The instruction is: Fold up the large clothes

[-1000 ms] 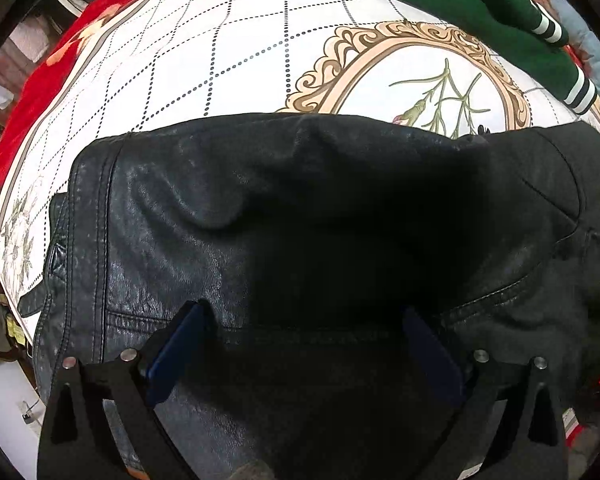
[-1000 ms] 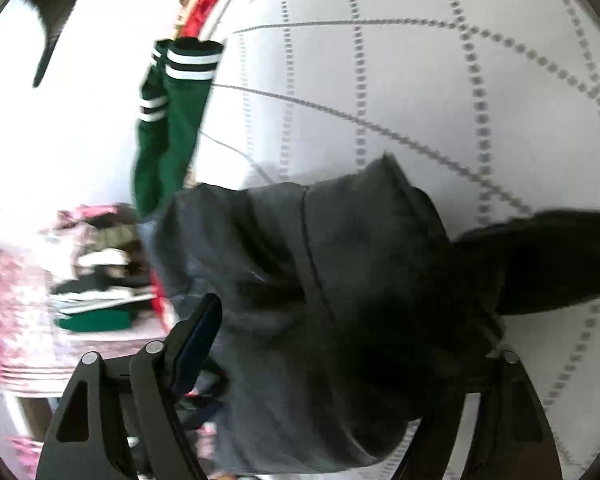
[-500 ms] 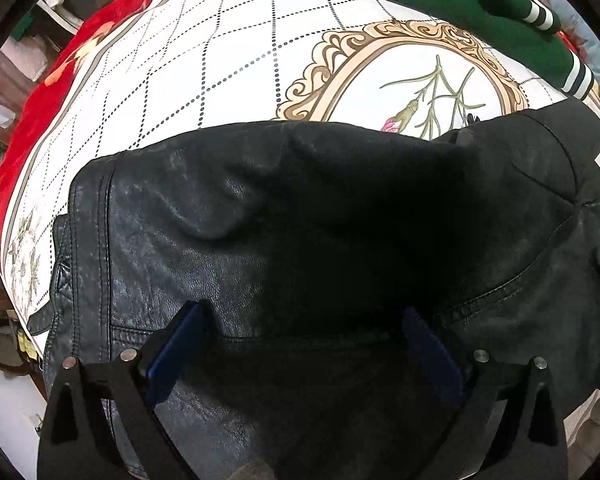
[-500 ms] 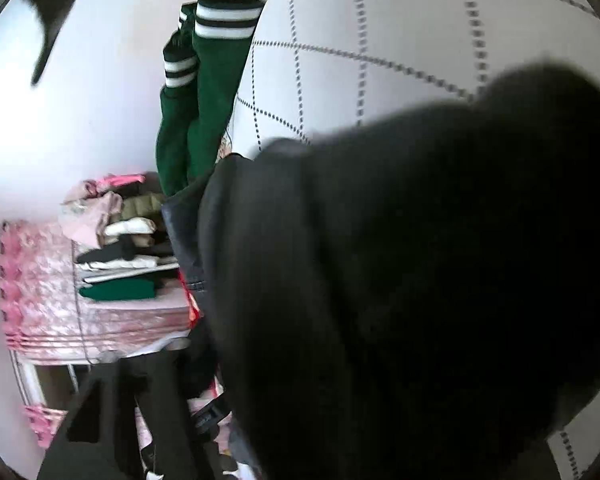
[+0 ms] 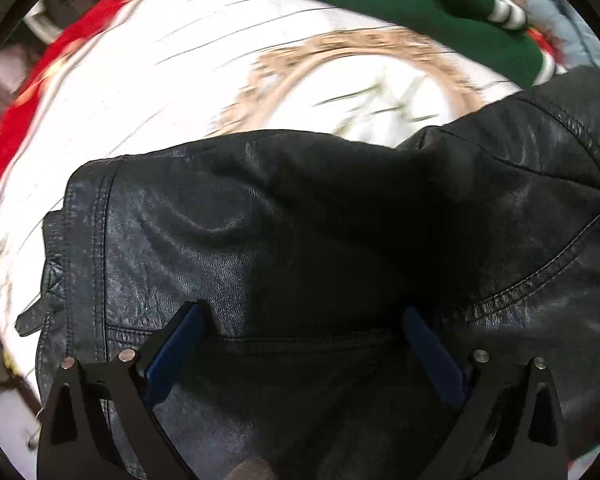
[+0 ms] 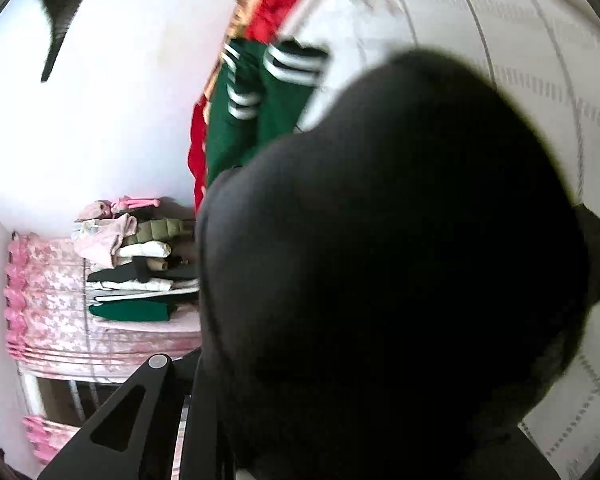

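Note:
A black leather jacket (image 5: pixel 300 232) lies on a white quilted bedspread (image 5: pixel 148 80) with a gold oval motif. My left gripper (image 5: pixel 300 320) is open, its blue-padded fingers (image 5: pixel 176 340) spread wide and resting on the jacket near a seam. In the right wrist view a dark fold of the jacket (image 6: pixel 400 260) fills most of the frame and hides the right fingertips; only the left finger's base (image 6: pixel 148 400) shows. The jacket drapes over the right gripper and looks lifted off the bed.
A green garment with white-striped cuffs (image 5: pixel 420 4) lies at the far side of the bed; it also shows in the right wrist view (image 6: pixel 260 104). A red blanket (image 5: pixel 40 92) edges the bed. A stack of folded clothes (image 6: pixel 136 264) sits on a pink-covered surface beyond.
The jacket's right part has risen and swung across, now covering most of the right wrist view. The left gripper stayed open on the jacket while its camera shifted, blurring the bedspread.

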`<state>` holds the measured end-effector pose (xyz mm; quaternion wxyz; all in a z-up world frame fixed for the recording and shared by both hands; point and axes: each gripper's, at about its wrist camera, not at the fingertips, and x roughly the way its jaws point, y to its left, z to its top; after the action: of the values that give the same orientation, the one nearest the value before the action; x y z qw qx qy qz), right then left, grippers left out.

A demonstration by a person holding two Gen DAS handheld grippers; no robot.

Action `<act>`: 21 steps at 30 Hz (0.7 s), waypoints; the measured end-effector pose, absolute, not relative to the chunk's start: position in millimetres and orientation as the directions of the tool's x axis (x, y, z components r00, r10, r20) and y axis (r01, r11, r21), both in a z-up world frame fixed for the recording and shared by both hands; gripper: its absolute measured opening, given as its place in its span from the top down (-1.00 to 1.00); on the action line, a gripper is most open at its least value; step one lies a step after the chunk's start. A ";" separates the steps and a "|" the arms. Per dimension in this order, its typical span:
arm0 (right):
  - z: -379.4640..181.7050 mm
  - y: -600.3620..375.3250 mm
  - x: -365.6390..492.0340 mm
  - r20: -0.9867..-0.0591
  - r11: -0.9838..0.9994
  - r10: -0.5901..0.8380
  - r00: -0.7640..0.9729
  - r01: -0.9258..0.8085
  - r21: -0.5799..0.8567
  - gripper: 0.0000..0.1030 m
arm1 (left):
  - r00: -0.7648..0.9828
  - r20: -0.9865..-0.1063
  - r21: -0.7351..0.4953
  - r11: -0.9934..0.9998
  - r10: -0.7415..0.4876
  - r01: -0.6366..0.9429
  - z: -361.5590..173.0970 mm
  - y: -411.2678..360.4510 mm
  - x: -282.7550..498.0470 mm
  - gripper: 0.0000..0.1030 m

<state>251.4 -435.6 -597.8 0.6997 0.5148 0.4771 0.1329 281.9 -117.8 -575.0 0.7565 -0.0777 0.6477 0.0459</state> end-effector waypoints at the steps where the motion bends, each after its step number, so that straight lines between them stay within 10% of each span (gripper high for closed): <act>1: -580.2 -437.3 252.7 -0.548 0.473 0.653 0.523 0.284 0.834 0.53 | 0.163 -0.985 -0.076 0.985 -0.050 -0.157 -575.3 -125.4 287.6 -1.00; 14: -484.2 -376.9 281.1 -0.716 0.787 0.486 0.501 0.106 0.608 0.53 | 0.190 -0.931 -0.337 0.934 -0.311 -0.120 -584.1 -139.4 330.2 -0.99; 21: -473.1 -268.9 286.6 -0.741 0.831 0.516 0.430 -0.042 0.555 0.53 | 0.293 -0.931 -0.336 0.830 -0.219 -0.446 -536.2 3.1 249.1 -0.99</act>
<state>286.6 -268.9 -473.1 0.8123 0.2348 0.5055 0.1717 249.1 3.1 -536.2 0.7531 -0.2817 0.5897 0.0753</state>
